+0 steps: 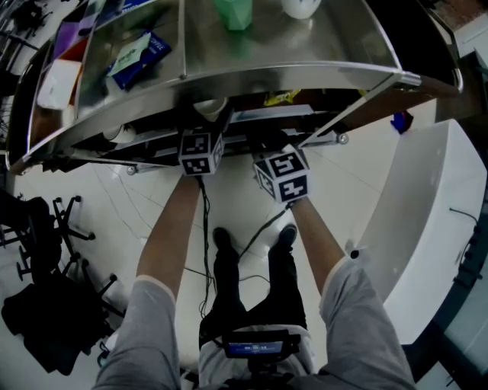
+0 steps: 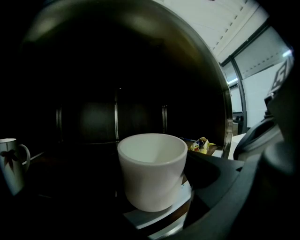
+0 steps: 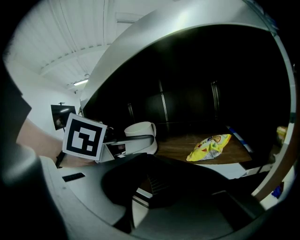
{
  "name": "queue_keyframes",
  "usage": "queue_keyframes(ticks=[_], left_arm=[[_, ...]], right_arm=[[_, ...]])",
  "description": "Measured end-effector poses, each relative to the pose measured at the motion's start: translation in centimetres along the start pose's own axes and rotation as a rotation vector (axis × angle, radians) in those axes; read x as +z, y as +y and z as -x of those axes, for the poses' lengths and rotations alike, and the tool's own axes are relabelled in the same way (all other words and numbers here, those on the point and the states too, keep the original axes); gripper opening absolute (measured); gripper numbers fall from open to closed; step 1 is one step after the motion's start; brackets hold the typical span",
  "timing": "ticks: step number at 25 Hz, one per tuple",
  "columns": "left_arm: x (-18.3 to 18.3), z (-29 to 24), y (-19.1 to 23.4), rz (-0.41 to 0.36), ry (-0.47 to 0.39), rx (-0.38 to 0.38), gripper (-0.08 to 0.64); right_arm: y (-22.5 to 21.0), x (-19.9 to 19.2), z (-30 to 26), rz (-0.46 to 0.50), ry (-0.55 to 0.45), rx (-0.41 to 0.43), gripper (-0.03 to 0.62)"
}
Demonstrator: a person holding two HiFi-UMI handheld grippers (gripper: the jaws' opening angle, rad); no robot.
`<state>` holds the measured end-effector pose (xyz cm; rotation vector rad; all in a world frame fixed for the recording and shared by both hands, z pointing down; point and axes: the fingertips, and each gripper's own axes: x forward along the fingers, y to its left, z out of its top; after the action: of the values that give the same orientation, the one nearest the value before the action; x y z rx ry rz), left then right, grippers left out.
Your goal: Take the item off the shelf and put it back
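A white handleless cup (image 2: 151, 171) stands slightly tilted between my left gripper's jaws at the front of the dark lower shelf. The right jaw's dark inner face lies against the cup's side, and the other jaw is lost in shadow. In the right gripper view, one finger of the left gripper lies along the cup (image 3: 140, 133). In the head view, the left gripper (image 1: 200, 152) reaches under the steel top shelf (image 1: 305, 72) toward the cup (image 1: 210, 107). My right gripper (image 1: 284, 177) hangs beside it, open and holding nothing.
A yellow snack packet (image 3: 209, 147) lies on the wooden lower shelf to the right of the cup. A white mug with a bow print (image 2: 10, 164) stands far left. A green object (image 1: 233, 14) and a blue-white packet (image 1: 137, 53) are on top. A white counter (image 1: 427, 228) curves along the right.
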<state>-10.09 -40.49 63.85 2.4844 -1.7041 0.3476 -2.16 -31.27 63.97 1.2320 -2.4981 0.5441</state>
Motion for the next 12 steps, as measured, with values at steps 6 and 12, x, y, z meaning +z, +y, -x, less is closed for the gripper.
queue_keyframes(ticks=[6,12], left_arm=[[0.03,-0.04,0.16,0.041,-0.015,0.013,0.423],[0.06,0.79,0.26,0.038,0.005,0.013,0.44]], right_arm=[[-0.15,-0.9,0.01,-0.011,0.012,-0.003,0.009],[-0.43,-0.29,0.28,-0.015,0.003,-0.01,0.009]])
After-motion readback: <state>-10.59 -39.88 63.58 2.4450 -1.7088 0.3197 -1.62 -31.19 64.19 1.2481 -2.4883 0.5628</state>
